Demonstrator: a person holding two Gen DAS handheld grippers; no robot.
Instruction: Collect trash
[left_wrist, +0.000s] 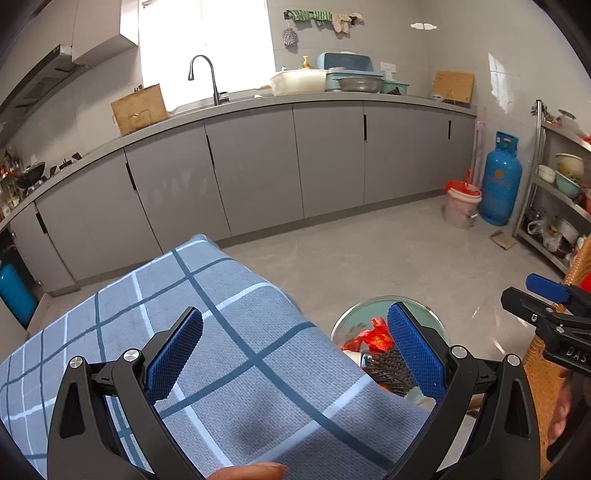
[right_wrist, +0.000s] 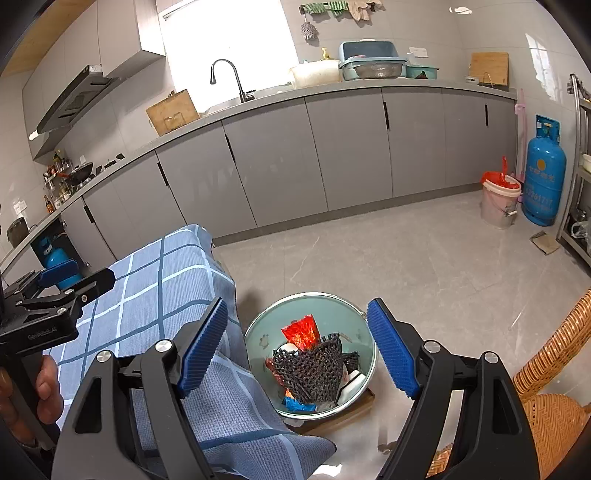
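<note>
A pale green round bin (right_wrist: 258, 332) stands on the floor beside the table. In it lie a black foam net (right_wrist: 314, 365), a red wrapper (right_wrist: 301, 330), a blue wrapper (right_wrist: 297, 406) and white scraps. My right gripper (right_wrist: 295, 349) hangs above the bin, open, with nothing between its blue pads. My left gripper (left_wrist: 295, 354) is open over the table's blue checked cloth (left_wrist: 207, 317), nothing between its fingers. In the left wrist view the bin (left_wrist: 347, 321) shows partly behind the right finger. Each gripper appears at the edge of the other's view.
Grey kitchen cabinets (right_wrist: 277, 162) with a sink run along the back. A pink bucket with a red bag (right_wrist: 500, 201) and a blue gas cylinder (right_wrist: 545, 177) stand at the right. A wicker chair (right_wrist: 550, 369) is close on the right, a metal shelf (left_wrist: 557, 192) beyond.
</note>
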